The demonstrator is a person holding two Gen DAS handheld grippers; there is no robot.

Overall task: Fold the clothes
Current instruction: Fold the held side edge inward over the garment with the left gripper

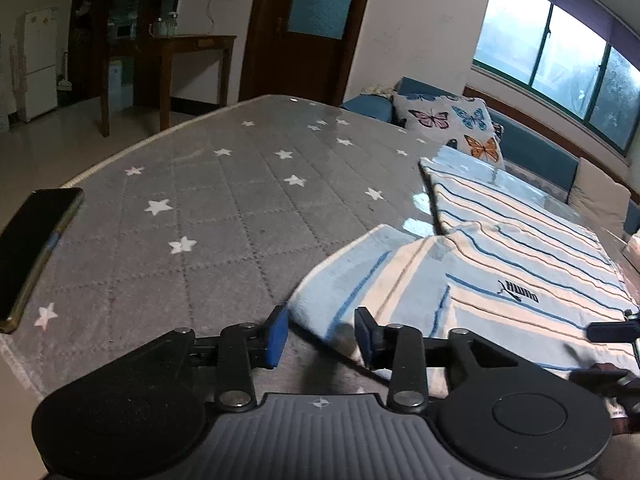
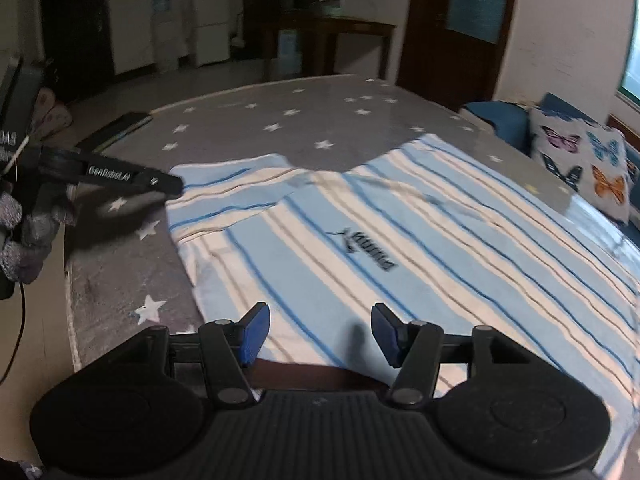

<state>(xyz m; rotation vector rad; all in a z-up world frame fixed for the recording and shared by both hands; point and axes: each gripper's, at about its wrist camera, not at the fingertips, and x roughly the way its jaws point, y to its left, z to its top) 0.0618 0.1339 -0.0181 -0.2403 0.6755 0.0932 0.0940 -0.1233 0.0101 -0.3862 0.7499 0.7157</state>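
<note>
A light-blue and white striped T-shirt [image 1: 500,264] [image 2: 400,240] with a black logo lies spread flat on the star-patterned grey table cover [image 1: 200,200] [image 2: 300,120]. Its left sleeve [image 1: 352,280] [image 2: 224,188] sticks out sideways. My left gripper [image 1: 322,336] is open at the sleeve's end, with the hem lying by its right finger and no pad pressing on the cloth. The right wrist view shows that gripper [image 2: 168,184] from the side, in a gloved hand [image 2: 24,232]. My right gripper [image 2: 320,332] stands open over the shirt's near edge, with nothing pinched.
A dark phone [image 1: 32,248] [image 2: 120,124] lies near the table's left edge. A butterfly pillow [image 1: 452,120] [image 2: 580,160] rests on a blue sofa [image 1: 536,148] past the right side. A wooden side table [image 1: 192,48] and a brown door [image 1: 304,28] stand at the back.
</note>
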